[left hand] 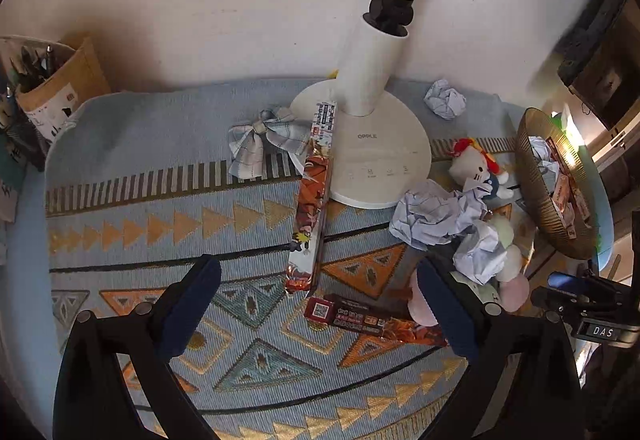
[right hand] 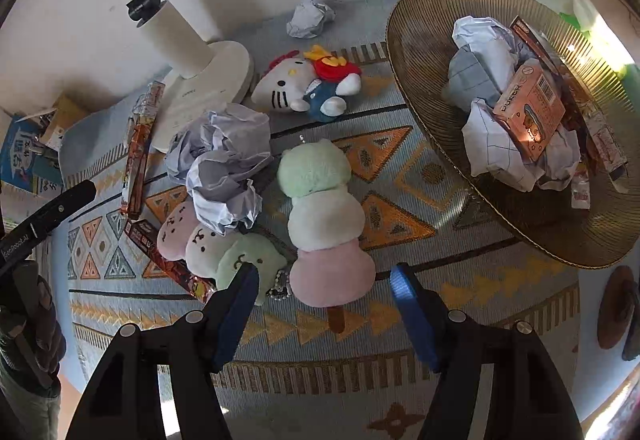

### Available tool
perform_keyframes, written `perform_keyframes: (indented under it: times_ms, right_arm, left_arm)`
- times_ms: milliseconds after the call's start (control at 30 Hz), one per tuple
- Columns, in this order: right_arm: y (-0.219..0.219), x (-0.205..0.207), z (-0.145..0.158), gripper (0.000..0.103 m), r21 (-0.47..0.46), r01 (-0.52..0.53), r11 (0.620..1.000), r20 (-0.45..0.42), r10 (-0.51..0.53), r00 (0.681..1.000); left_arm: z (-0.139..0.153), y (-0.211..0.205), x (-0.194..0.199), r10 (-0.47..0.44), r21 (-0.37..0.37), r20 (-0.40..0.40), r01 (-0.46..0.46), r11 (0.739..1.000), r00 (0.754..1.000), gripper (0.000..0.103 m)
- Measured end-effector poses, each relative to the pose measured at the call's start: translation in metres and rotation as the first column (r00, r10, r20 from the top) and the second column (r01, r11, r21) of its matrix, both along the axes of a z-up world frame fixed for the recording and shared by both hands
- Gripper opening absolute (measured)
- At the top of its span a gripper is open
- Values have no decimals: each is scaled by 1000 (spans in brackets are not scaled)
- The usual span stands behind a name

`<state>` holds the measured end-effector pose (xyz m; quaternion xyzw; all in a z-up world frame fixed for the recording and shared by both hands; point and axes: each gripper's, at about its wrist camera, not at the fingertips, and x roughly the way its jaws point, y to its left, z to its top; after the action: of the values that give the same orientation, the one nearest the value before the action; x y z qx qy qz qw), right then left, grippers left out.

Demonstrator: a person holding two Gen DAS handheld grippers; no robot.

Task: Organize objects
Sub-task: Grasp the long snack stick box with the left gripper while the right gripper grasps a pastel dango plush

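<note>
Under crumpled paper (right hand: 224, 163), half-hidden dango plush (right hand: 212, 244) and long box (right hand: 160, 256).

Woven matt rug (right hand: 400, 320); ribbed metallic bowl (right hand: 420, 51) at two o'clock; crumpled paper (right hand: 224, 159); fuzzy plush (right hand: 320, 215); glossy lamp base (left hand: 380, 155).

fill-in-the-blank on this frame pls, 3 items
1. The pink box lies in the ____ on crumpled paper.
2. The stick of the dango plush points toward the ____ gripper.
3. The long comic box leans against the ____ base.

Missing: bowl; right; lamp
</note>
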<state>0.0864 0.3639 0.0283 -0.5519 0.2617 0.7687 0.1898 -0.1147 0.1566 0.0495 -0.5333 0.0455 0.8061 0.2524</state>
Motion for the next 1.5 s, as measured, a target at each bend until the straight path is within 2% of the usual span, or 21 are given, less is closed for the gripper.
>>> perform_keyframes:
  times_ms: [33,167,233,333,367,400,433,467,500,533,633,800,1033,1200,1367,1500]
  right_arm:
    - [3,-3,-3,67,2,10,1000,3,-10,1000]
    - [7,-17,-13,67,22,2,1000,26,-2,1000]
    - [6,-25,-17,66,41,-12,999,44,10,999]
    - [4,-35,-23,55,71,-42,997,77,37,996]
    - [4,-38,-26,53,67,-53,996,81,48,996]
    - [3,-40,-28,49,57,-60,997,80,55,995]
    - [1,-41,-30,47,51,-67,996,82,63,995]
    - [-2,-43,-30,45,56,-77,995,85,72,994]
    - [-4,-44,-29,44,75,-87,993,89,80,993]
    - [-7,-45,-28,43,88,-98,991,90,90,992]
    - [-8,-42,-22,42,84,-104,991,69,98,993]
    - [2,-28,-9,41,44,-58,997,23,57,998]
    - [4,0,27,41,14,-31,999,-46,32,998]
    - [5,22,46,41,-6,-15,1000,-90,15,996]
    - [14,37,88,41,29,25,999,-169,-20,985]
    - [35,58,139,41,139,106,985,-247,-69,966]
  left_arm:
    - [-9,3,-8,0,-8,16,0,1000,1000,89]
    - [-35,16,-26,-15,-53,52,18,998,999,87]
    - [-42,21,-29,-28,-63,54,31,998,998,80]
    - [-46,28,-33,-36,-72,52,40,997,998,77]
    - [-47,30,-33,-39,-76,50,43,996,998,73]
    - [-49,32,-33,-47,-83,53,51,995,998,57]
    - [-51,35,-33,-54,-98,56,59,993,997,47]
    - [-50,37,-31,-58,-110,28,61,992,998,45]
    - [-50,38,-30,-70,-107,29,73,992,997,33]
    - [-49,38,-30,-76,-101,30,79,992,997,16]
    - [-42,34,-24,-68,-86,15,69,994,998,14]
    - [-18,18,-6,-46,-7,13,46,999,999,14]
    - [24,-4,26,-38,65,-21,39,997,999,14]
    - [51,1,36,-40,101,-29,43,994,999,14]
    - [88,26,57,-77,134,-89,88,987,993,14]
    - [128,64,73,-138,171,-165,166,971,977,14]
